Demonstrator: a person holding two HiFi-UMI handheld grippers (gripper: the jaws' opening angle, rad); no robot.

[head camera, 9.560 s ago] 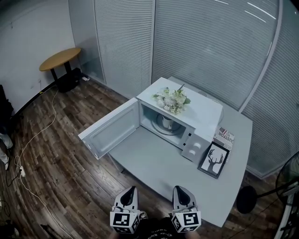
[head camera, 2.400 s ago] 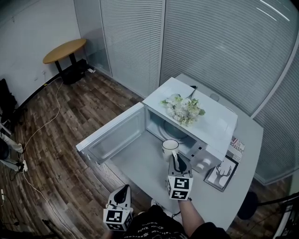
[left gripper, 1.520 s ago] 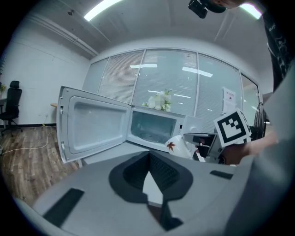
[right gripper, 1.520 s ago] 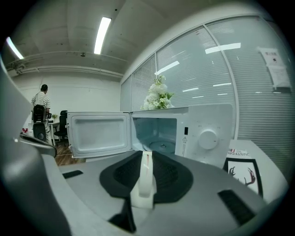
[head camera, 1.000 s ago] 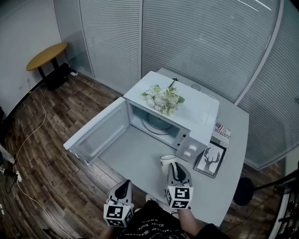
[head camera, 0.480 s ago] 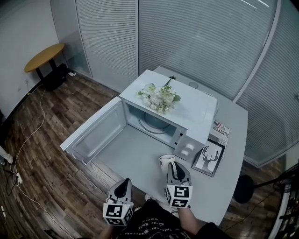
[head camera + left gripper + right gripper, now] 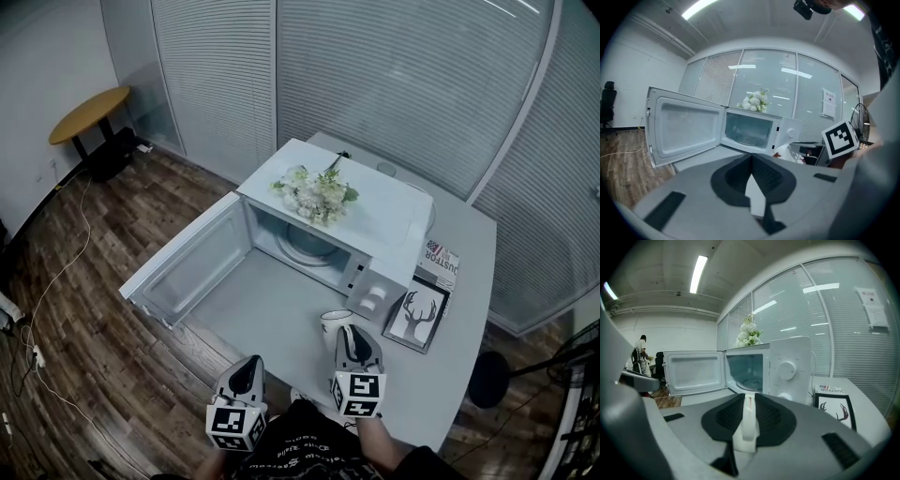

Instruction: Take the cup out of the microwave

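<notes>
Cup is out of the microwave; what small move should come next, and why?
Probably open the right tongs and let go: they are shut on the handle of the cup, which seems to rest on the table, outside the open microwave.

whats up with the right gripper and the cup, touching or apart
Touching. The right gripper view shows the white handle of the cup squeezed between the jaws of the right gripper, with no gap on either side.

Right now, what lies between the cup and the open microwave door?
Nothing does. In the head view, only bare grey table separates the cup from the microwave door.
</notes>
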